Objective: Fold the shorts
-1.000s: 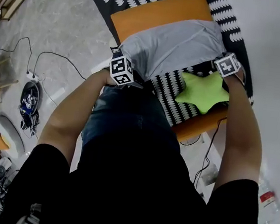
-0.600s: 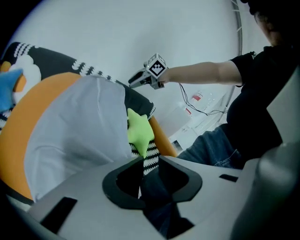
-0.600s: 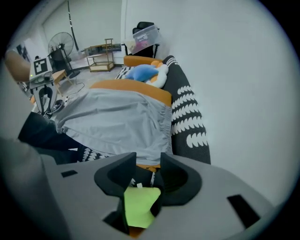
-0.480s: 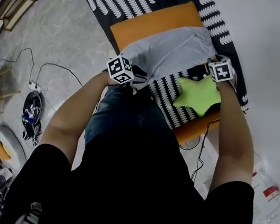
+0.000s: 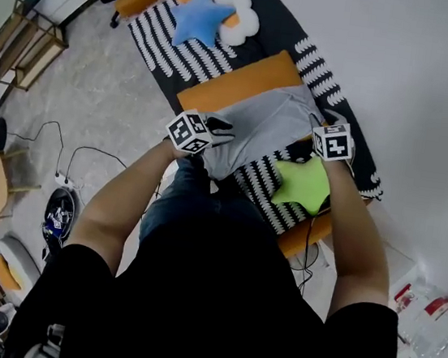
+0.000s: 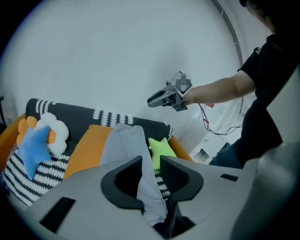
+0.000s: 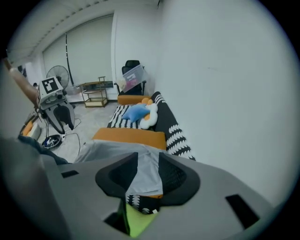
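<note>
The shorts (image 5: 264, 126), grey, lie on the orange cushion (image 5: 232, 85) of a sofa (image 5: 164, 39) with a black-and-white patterned cover. Their near edge is lifted off the seat between the two tools.

The left tool (image 6: 151, 163) pinches one end of that edge. The cloth runs down through the narrow gap between its jaws, which have just been opening a little. The right tool (image 7: 148, 159) pinches the other end, grey cloth between its jaws, which have just been closing.

The sofa's far long edge sits against the white wall (image 5: 409, 76), so nothing opens up on that side. The near edge faces the floor (image 5: 95, 100), where the person stands; cables (image 5: 88, 150) trail across it to the left.

A green star pillow (image 5: 301, 184) lies just beside and under the right tool, touching the shorts' end. Beyond the shorts a strip of orange cushion is bare. Farther along lie a blue star pillow (image 5: 198, 17) and a white flower pillow (image 5: 248, 9), well apart from the cloth.

Each tool's cube carries black-and-white square markers, without letters. Bottles (image 5: 426, 319) by the wall have red labels, too small to read.
</note>
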`<state>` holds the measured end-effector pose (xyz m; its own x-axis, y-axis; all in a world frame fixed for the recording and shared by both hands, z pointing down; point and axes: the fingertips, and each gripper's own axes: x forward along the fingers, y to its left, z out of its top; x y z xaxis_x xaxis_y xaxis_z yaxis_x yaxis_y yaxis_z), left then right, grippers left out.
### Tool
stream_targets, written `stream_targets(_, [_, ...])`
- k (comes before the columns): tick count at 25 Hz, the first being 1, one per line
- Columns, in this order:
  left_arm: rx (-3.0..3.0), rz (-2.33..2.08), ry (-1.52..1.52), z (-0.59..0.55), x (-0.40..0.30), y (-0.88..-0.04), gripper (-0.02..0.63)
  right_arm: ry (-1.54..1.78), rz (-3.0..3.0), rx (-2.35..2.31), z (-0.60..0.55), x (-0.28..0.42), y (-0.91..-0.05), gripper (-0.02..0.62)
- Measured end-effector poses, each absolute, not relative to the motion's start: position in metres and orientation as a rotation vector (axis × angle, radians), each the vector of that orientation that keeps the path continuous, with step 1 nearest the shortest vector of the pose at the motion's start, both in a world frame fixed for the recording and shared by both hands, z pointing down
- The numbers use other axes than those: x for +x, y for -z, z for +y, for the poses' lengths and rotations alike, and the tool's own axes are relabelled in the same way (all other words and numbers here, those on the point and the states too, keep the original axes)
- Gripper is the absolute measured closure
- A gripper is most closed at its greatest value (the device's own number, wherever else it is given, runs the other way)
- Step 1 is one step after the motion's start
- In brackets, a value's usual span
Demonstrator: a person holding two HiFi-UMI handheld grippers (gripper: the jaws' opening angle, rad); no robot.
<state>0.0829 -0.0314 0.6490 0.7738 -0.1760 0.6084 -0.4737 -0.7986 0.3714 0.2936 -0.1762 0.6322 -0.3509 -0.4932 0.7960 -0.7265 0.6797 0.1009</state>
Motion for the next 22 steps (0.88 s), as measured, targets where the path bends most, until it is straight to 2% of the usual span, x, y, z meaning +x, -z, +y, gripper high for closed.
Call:
stream_targets(16, [2.616, -0.687, -0.585, -0.143, 0.055, -0.496, 0.465, -0.445, -2.131, 1.334, -0.189, 0.278, -0.503, 0.423])
stream_targets(22, [2.673, -0.706, -0.606, -0.181, 0.034, -0.453, 0.462, -0.474, -2.141, 1.487, -0.202, 0.270, -0.455, 0.417])
